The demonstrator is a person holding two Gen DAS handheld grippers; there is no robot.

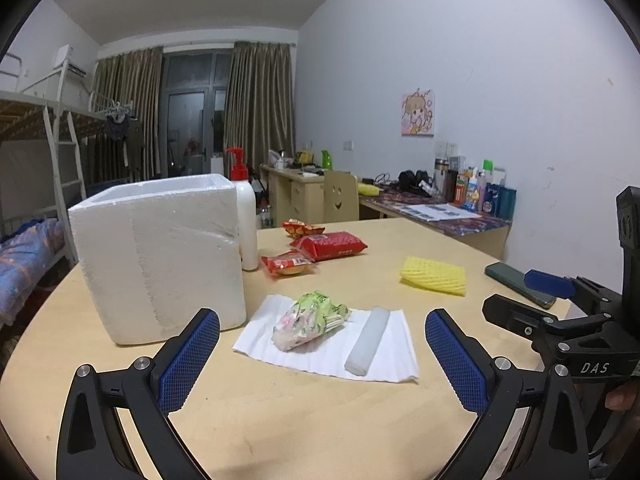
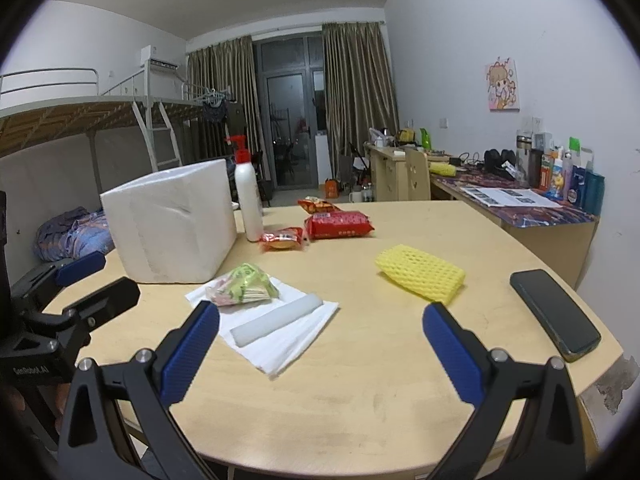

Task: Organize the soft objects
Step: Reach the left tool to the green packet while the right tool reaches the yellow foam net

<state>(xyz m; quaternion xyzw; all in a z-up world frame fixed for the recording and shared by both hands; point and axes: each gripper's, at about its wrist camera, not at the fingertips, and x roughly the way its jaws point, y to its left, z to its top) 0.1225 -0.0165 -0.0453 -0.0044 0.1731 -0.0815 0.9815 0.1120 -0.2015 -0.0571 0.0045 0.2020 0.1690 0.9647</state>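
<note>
Both the left claw and the right claw hover wide and empty, and the crinkly bag on the white sheet beside the foam box lies straight ahead of the left claw, nearer to it, its long axis slanting left-to-right.

table: pale wood, matt, smooth
box: white foam, grainy
net sleeve: yellow foam mesh
phone: glossy
</note>
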